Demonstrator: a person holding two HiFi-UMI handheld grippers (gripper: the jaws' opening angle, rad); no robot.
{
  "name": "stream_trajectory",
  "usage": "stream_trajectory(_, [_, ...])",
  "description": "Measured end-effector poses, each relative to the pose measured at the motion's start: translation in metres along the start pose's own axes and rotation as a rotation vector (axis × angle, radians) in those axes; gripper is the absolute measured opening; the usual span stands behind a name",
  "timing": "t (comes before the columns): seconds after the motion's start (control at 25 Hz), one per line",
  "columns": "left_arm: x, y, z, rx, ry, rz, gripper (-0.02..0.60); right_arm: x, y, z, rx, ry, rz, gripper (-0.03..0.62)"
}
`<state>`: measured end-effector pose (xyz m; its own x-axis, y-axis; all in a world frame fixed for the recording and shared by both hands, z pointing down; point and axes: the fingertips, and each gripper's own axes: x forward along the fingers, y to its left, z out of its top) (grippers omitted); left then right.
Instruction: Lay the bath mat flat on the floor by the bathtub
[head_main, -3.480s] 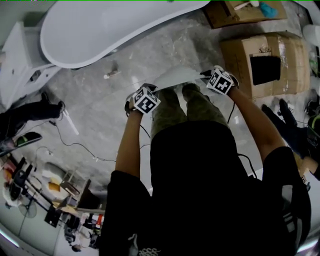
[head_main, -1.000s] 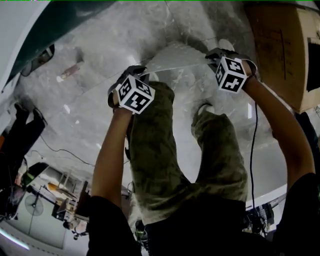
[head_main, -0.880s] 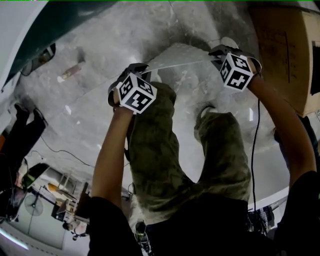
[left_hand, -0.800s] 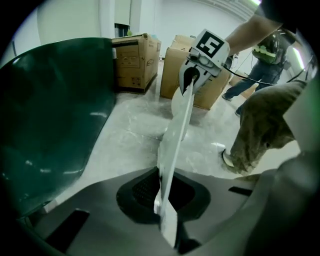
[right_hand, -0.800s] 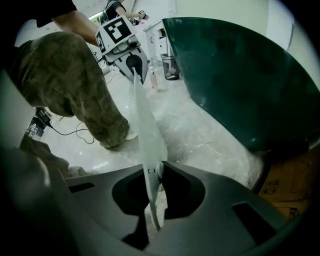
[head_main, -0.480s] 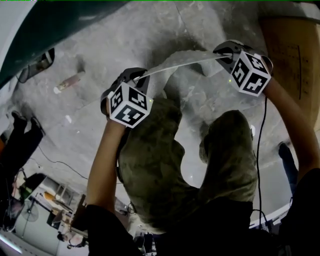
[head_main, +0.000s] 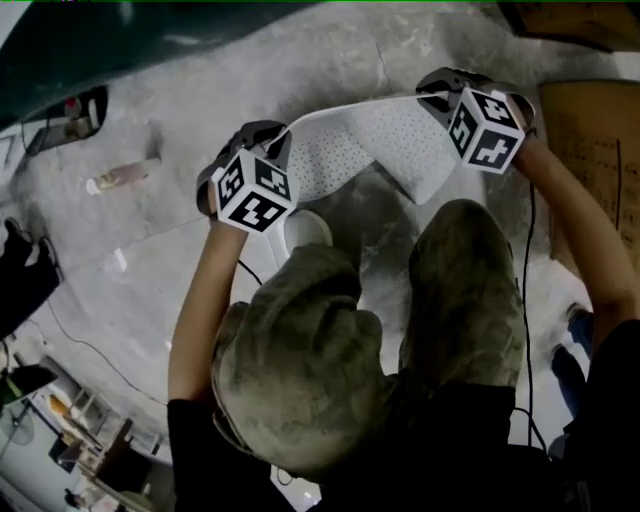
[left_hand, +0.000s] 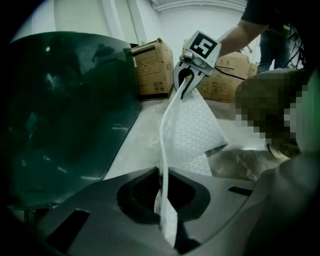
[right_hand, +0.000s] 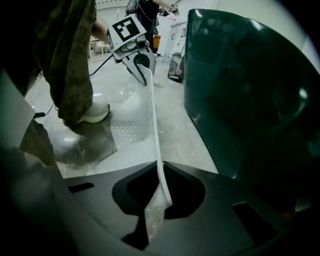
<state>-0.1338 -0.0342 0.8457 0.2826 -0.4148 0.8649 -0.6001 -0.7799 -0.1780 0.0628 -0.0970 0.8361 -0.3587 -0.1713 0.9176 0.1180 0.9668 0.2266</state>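
A white perforated bath mat hangs stretched between my two grippers, low over the grey floor beside the dark green bathtub. My left gripper is shut on the mat's left corner, and my right gripper is shut on its right corner. In the left gripper view the mat's edge runs from my jaws to the other gripper, with the tub wall at left. From the right gripper the mat runs across to the left gripper, its lower part draping onto the floor.
The person's bent legs and white shoe stand right behind the mat. Cardboard boxes sit at the right. A small bottle lies on the floor at left. Cables trail across the floor at lower left.
Both grippers have come lower towards the floor with the mat, and more of its dotted face shows. The person has crouched further and the view has tipped forward.
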Motion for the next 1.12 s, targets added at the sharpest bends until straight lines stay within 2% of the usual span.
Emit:
stream_trajectory(0.24, [0.044,0.017,-0.030,-0.081,-0.025,0.077,0.028,0.047,-0.024,0.005,-0.083,0.011,-0.034,0.031])
stream_trajectory(0.36, [0.057,0.023,-0.036,-0.094,-0.038,0.107,0.028,0.073,-0.039,0.003,-0.060,0.026,-0.065,0.031])
stream_trajectory(0.48, [0.069,0.029,-0.038,-0.078,-0.046,0.131,0.028,0.099,-0.059,-0.002,-0.001,0.059,-0.085,0.031])
stream_trajectory(0.6, [0.082,0.041,-0.045,0.008,-0.084,0.235,0.029,0.125,-0.070,-0.007,0.013,0.114,-0.067,0.032])
stream_trajectory(0.64, [0.088,0.047,-0.051,0.055,-0.084,0.269,0.064,0.132,-0.072,-0.007,0.007,0.125,-0.062,0.031])
stream_trajectory(0.68, [0.093,0.053,-0.057,0.080,-0.078,0.290,0.158,0.139,-0.074,-0.008,0.004,0.129,-0.060,0.031])
stream_trajectory(0.72, [0.097,0.060,-0.064,0.066,-0.077,0.299,0.204,0.144,-0.075,-0.008,0.008,0.129,-0.060,0.034])
stream_trajectory(0.84, [0.103,0.077,-0.080,-0.109,-0.121,0.295,0.268,0.158,-0.084,-0.011,0.058,0.116,-0.102,0.103])
stream_trajectory(0.92, [0.099,0.088,-0.094,-0.210,-0.150,0.322,0.308,0.160,-0.092,-0.012,0.096,0.108,-0.171,0.211])
stream_trajectory(1.04, [0.084,0.106,-0.122,-0.385,-0.183,0.360,0.320,0.149,-0.101,-0.012,0.121,0.090,-0.250,0.280])
stream_trajectory(1.12, [0.075,0.110,-0.138,-0.514,-0.204,0.360,0.325,0.137,-0.102,-0.015,0.141,0.074,-0.260,0.282])
